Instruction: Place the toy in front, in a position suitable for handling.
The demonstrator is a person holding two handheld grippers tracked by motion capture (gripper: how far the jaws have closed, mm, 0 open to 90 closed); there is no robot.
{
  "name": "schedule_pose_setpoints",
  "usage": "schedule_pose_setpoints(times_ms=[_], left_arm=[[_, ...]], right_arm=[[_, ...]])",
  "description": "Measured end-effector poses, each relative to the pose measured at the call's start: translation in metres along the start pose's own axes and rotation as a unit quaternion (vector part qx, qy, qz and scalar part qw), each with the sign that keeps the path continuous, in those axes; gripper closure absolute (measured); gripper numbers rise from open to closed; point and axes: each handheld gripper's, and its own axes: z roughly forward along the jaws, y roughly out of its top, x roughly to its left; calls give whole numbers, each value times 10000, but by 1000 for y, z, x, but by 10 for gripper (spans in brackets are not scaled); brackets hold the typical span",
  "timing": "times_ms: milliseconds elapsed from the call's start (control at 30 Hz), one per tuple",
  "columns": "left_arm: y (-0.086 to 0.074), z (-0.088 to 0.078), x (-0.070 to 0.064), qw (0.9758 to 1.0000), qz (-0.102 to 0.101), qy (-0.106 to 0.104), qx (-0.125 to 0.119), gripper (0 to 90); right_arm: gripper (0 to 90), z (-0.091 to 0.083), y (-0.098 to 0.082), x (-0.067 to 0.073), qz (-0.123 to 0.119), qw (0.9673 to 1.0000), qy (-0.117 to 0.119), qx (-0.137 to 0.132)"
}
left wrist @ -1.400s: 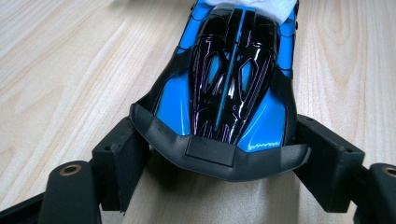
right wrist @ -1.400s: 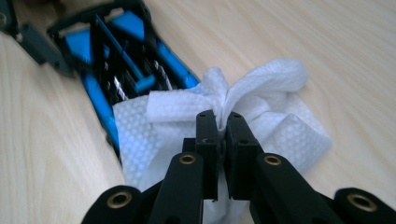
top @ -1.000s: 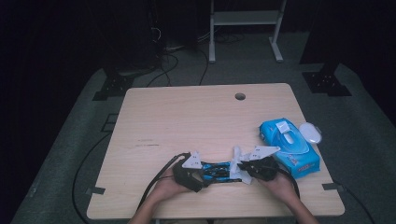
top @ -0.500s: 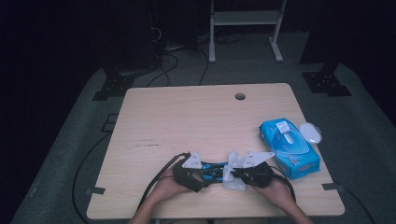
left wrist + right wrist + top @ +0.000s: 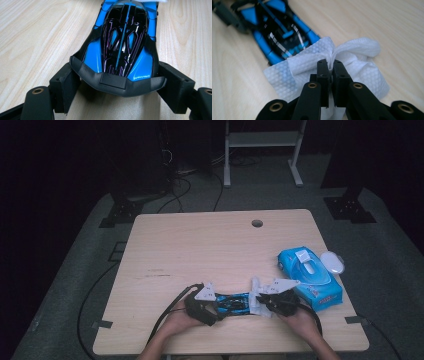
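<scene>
My left gripper (image 5: 117, 87) clamps the light, rigid toy car (image 5: 123, 42) across its tail, my right gripper (image 5: 329, 66) pinches the limp wipe (image 5: 312, 67) bunched at the car's other end.

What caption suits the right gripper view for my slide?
Right tongs pinch a white wipe against the end of a blue toy car on the table.

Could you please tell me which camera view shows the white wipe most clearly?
The right gripper view: the white wipe is close up, its dimpled weave plain, pinched by the right gripper against the blue toy car. The high view gives a small white patch; the left gripper view, a sliver.
</scene>
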Motion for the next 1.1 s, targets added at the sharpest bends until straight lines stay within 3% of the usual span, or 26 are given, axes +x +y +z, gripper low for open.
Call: schedule_pose_setpoints(times_ms=[100,267,400,600,767,900,967,1100], left_arm=[[-1,-1,0,10000,5,4,1,237],[0,0,0,10000,7,-4,-3,237],[0,0,0,10000,3,-2,-4,236],[0,0,0,10000,-12,6,-8,236],[0,0,0,10000,-8,3,-11,236],[0,0,0,10000,-12,3,-11,236],[0,0,0,10000,-1,0,-7,237],[0,0,0,10000,-10,4,-7,236]], right_arm=[[848,7,3,-2,126,9999,38,-96],[848,1,-1,0,132,9999,57,-31],[848,-2,1,3,138,9996,234,10],[847,21,28,12,36,9990,387,-219],[848,35,43,14,-97,9985,503,-184],[848,29,34,8,-104,9989,437,-158],[848,23,26,3,106,9986,458,-253],[848,28,28,12,176,9977,479,-446]])
